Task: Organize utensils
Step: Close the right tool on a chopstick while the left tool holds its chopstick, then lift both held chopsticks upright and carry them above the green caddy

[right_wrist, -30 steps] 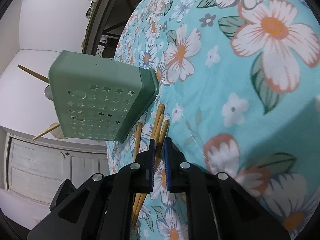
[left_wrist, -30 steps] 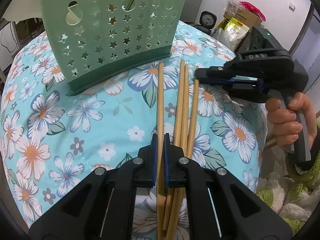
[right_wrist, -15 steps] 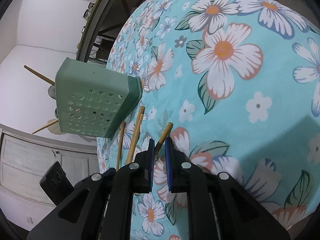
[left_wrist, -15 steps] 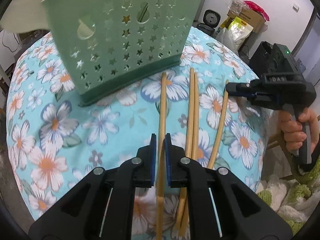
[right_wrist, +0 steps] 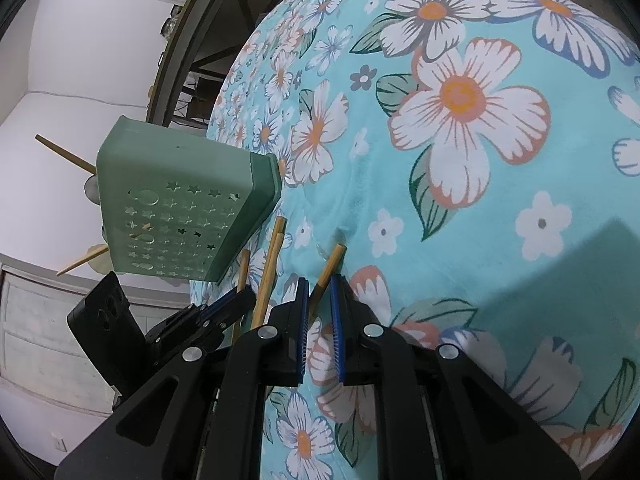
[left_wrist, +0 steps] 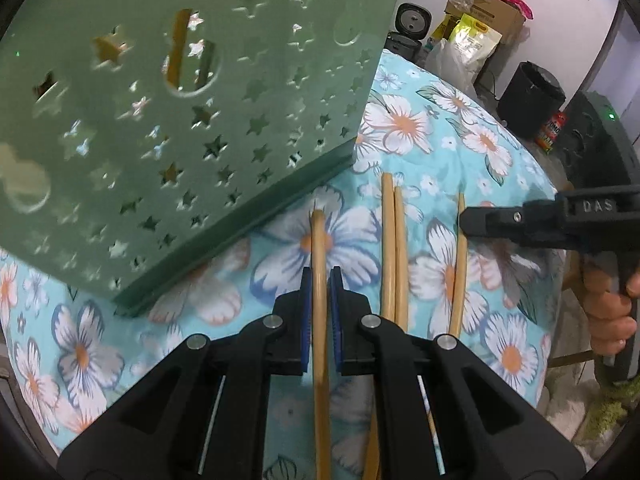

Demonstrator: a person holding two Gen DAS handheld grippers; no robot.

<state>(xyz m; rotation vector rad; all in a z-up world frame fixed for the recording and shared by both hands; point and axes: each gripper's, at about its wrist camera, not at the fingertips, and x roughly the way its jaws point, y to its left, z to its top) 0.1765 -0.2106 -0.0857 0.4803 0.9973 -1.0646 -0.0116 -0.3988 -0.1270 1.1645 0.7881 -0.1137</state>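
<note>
A green star-punched basket [left_wrist: 180, 120] stands on the flowered cloth [left_wrist: 400, 128] and fills the upper left of the left wrist view. My left gripper [left_wrist: 320, 292] is shut on a wooden chopstick [left_wrist: 319, 240] that runs along its fingers, tip close to the basket's base. A pair of chopsticks [left_wrist: 394, 248] lies just to the right. Further right, my right gripper [left_wrist: 466, 220] meets a single chopstick [left_wrist: 459, 272]. In the right wrist view that chopstick [right_wrist: 329, 266] runs slanted between the blue pads of the right gripper [right_wrist: 320, 320], which is shut on it. The basket [right_wrist: 180, 208] and the left gripper [right_wrist: 240, 294] show on the left there.
Chopsticks [right_wrist: 64, 154] stick out of the basket's top. A cardboard box [left_wrist: 492, 12], bags and a black cylinder [left_wrist: 530, 96] stand beyond the table's far right edge. A white cabinet [right_wrist: 44, 344] lies behind the left gripper. A hand [left_wrist: 612, 316] holds the right gripper's grip.
My left gripper has carried its chopstick toward the basket, which now looms much larger. The right gripper has closed round one chopstick and drawn it rightward, away from the pair.
</note>
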